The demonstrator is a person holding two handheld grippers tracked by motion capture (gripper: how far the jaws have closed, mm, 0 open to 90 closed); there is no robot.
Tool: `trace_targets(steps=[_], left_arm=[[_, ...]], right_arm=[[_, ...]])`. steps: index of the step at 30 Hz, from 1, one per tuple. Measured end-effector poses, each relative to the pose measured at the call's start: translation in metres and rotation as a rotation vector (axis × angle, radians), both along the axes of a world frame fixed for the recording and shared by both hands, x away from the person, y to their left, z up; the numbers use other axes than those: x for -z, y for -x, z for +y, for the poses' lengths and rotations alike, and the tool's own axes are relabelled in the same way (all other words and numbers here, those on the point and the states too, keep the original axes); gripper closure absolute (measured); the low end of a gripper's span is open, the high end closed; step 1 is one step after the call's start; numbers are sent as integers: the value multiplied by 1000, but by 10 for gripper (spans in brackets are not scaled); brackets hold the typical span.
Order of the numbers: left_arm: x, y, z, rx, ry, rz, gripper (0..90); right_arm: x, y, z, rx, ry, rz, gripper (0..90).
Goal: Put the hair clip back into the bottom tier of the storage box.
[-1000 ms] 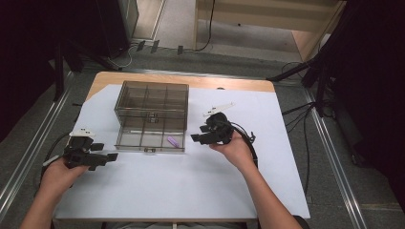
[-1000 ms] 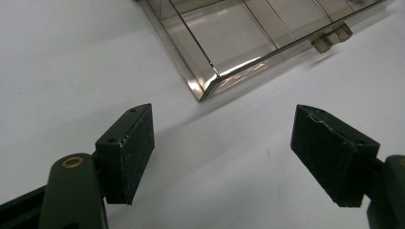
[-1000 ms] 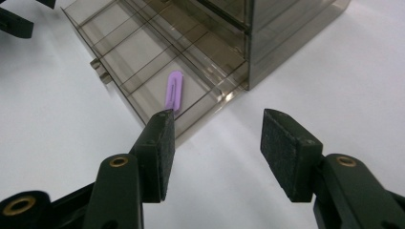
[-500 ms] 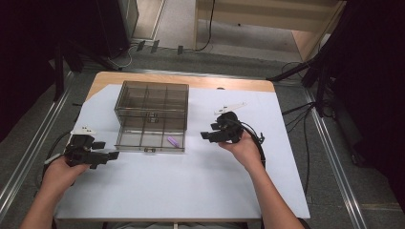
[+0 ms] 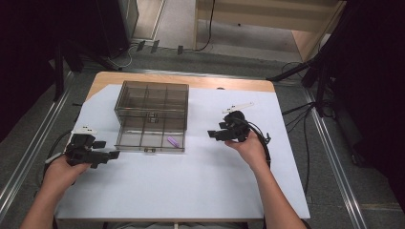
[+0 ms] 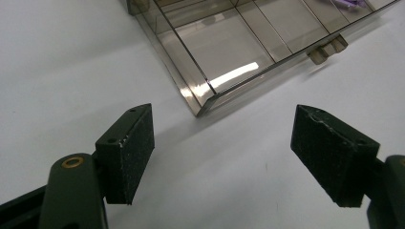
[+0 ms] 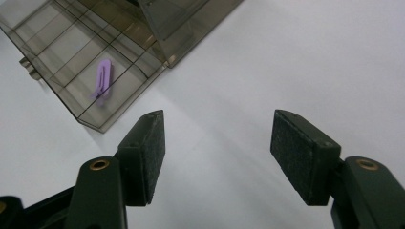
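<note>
High view first: I see the counter (image 5: 200,186) under a white sheet, with a smoky clear compartment box (image 5: 152,117) standing open toward its far left part, the lid raised at the back and the divided tray lying flat toward me. A small purple clip (image 5: 174,141) lies in the tray's near right compartment, close to the front wall.

My left tool (image 5: 102,155) sits at the near left of the counter, held in the left hand (image 5: 67,167), its jaws pointing right toward the box's near left corner and a little apart from it. In the left gripper view that tool (image 6: 222,160) is released, its two black pads spread wide with bare white sheet between them; the box corner (image 6: 200,107) lies just beyond the pads, not touching them.

My right tool (image 5: 217,135) is right of the box, held in the right hand (image 5: 248,148), jaws aimed left at the tray. A cable (image 5: 262,138) loops from it over the wrist. In the right gripper view the right tool (image 7: 217,152) is likewise released, jaws wide and gripping nothing. Past its left pad I see the tray's corner and the purple clip (image 7: 103,78) lying flat inside its compartment, apart from both pads.

A thin white strip (image 5: 238,107) lies on the sheet just beyond the right tool; I cannot tell what it is.
</note>
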State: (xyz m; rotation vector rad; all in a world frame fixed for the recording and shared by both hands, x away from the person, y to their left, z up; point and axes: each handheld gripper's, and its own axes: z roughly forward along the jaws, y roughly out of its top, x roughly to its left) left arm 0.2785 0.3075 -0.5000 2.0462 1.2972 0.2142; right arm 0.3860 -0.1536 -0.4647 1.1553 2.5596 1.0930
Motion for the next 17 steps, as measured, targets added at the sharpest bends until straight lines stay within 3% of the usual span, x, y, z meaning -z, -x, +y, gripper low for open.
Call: trace_targets(steps=[17], left_arm=[[-1,0,0,9,-2,8,236]], right_arm=[[3,-2,-1,3,33,1,380]])
